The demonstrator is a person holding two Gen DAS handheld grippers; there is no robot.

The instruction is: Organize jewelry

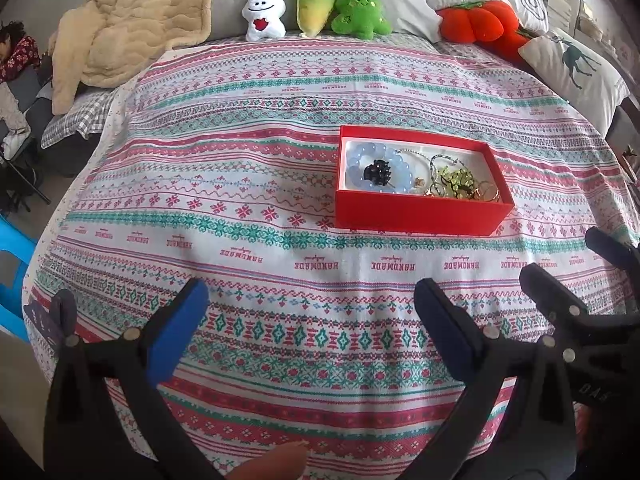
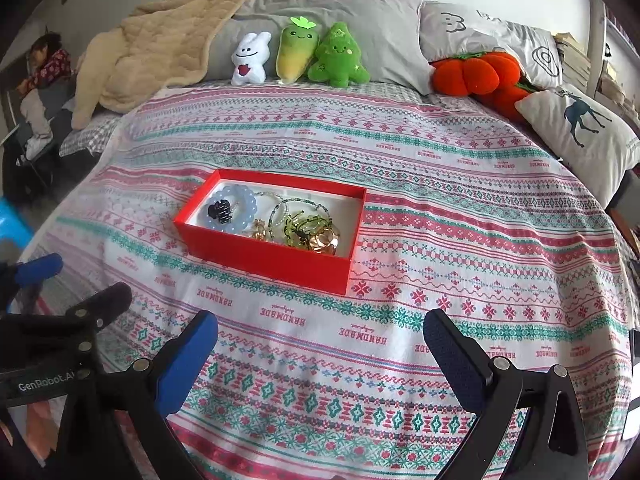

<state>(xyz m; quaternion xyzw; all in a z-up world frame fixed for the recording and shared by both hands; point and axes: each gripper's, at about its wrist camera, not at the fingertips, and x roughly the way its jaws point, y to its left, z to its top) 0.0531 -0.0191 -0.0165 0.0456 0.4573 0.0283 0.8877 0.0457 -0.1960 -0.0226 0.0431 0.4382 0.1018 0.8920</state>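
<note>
A bed fills both views, covered by a patterned bedspread (image 2: 440, 208) in pink, teal and white bands with "HANDMADE" lettering. At the head: grey pillows (image 2: 340, 4), a beige blanket (image 2: 160, 40) heaped at the left, a white pillow with a deer print (image 2: 584, 128) at the right. Orange pumpkin plush (image 2: 472, 72) lies beside the deer pillow. Three small plush toys stand in a row against the grey pillow: white bunny (image 2: 249, 60), yellow-green carrot (image 2: 295, 52), green tree (image 2: 338, 56).

Red box (image 2: 260, 254), lid off, sits flat on the bedspread mid-bed, white lining inside. In it: a pale blue bead bracelet (image 2: 246, 200) at the left end with a black hair claw (image 2: 220, 210) resting on it, thin green bead strands (image 2: 298, 216) in the middle, gold rings (image 2: 322, 240) at the right end, tangled together. All jewelry is inside the box; none on the bedspread.

Left gripper (image 1: 312, 312) hovers low over the bedspread, near side of the box, jaws spread wide, nothing between them. Right gripper (image 2: 320, 338) likewise spread wide and empty, just short of the box. The two grippers sit close side by side; each shows at the edge of the other's view.
</note>
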